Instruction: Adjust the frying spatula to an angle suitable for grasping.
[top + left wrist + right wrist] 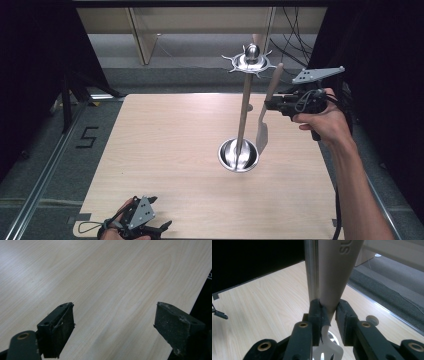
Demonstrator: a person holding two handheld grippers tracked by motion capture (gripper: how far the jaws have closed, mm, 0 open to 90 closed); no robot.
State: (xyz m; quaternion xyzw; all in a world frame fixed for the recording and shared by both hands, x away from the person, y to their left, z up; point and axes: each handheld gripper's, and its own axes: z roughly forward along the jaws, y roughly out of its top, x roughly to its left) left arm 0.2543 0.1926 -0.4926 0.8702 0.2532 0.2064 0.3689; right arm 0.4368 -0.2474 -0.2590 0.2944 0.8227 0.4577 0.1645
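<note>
I'm holding the spatula (265,112) upright in my right gripper (270,105), clamped on its handle just beside the rack's pole (245,107), blade hanging above the rack's base (238,155). Left gripper (157,227) is resting open on the desk (165,150). Next, I judge, I'm raising the handle end toward a hook on the top ring (250,61).
</note>
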